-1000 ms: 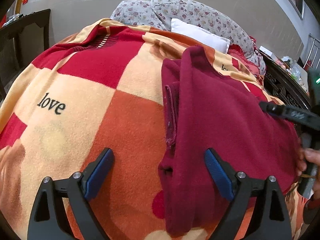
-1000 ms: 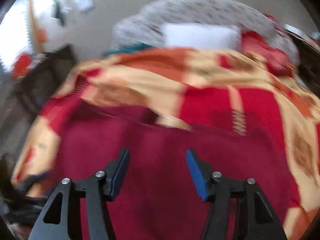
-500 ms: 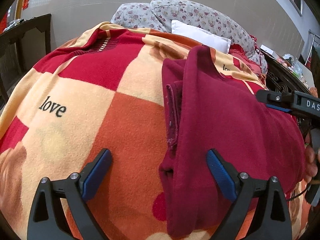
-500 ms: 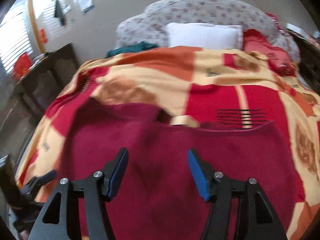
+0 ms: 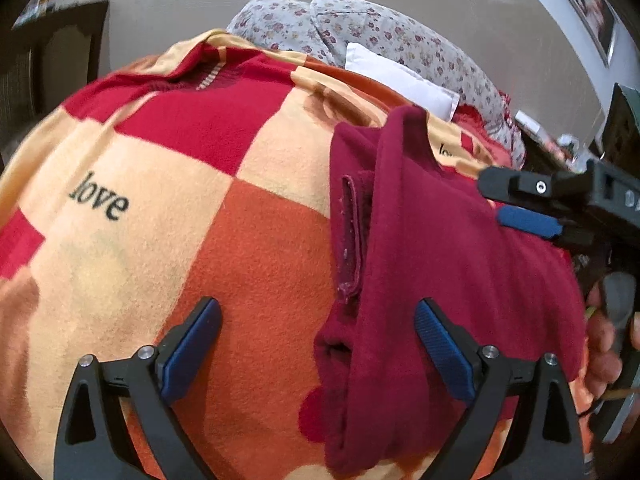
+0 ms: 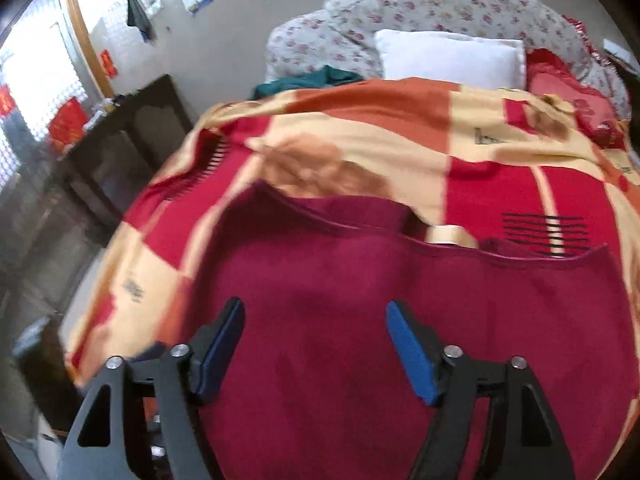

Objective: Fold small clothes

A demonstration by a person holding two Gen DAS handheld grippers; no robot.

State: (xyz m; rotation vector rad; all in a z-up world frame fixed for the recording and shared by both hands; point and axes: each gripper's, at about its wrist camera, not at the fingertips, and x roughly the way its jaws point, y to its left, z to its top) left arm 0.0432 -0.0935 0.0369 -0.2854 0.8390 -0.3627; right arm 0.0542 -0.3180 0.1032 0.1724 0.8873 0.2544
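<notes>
A dark red garment point(image 5: 432, 264) lies partly folded on a checked orange, red and cream blanket point(image 5: 168, 184); a seamed strip runs along its left edge. My left gripper point(image 5: 318, 346) is open and empty, just above the garment's near left edge. In the right wrist view the garment point(image 6: 360, 288) spreads wide below my right gripper point(image 6: 314, 340), which is open and empty above the cloth. The right gripper also shows in the left wrist view point(image 5: 532, 208), held over the garment's right side.
Floral bedding point(image 6: 420, 8), a white pillow point(image 6: 448, 60), a teal cloth point(image 6: 312, 80) and red cloth point(image 6: 568, 88) lie at the bed's head. Dark wooden furniture point(image 6: 120, 132) stands left of the bed. A cluttered dark table point(image 5: 560, 148) stands to the right.
The right gripper has risen and swung forward over the garment's right side. The left gripper has barely moved. The garment lies as before.
</notes>
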